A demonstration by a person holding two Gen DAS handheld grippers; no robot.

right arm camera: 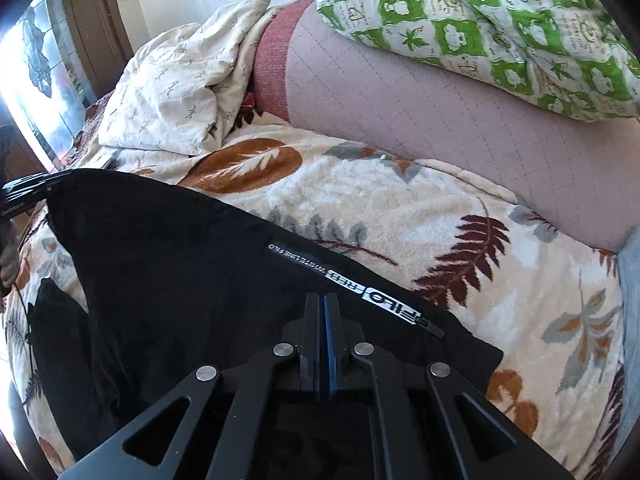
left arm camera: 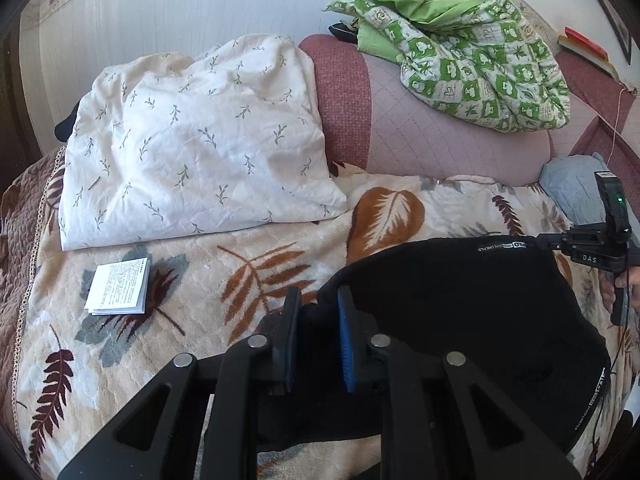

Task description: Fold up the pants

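Both grippers pinch the black pants (right arm camera: 168,264) over the leaf blanket (left arm camera: 192,280): left gripper (left arm camera: 318,312) clamps bunched cloth, right gripper (right arm camera: 323,316) bites the edge.

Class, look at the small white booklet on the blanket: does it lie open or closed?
Closed: the booklet lies flat on the blanket, its page edges stacked together.

Open blanket (left arm camera: 256,264) left of pants (left arm camera: 460,304), booklet (left arm camera: 118,286), pillow (left arm camera: 192,144) behind
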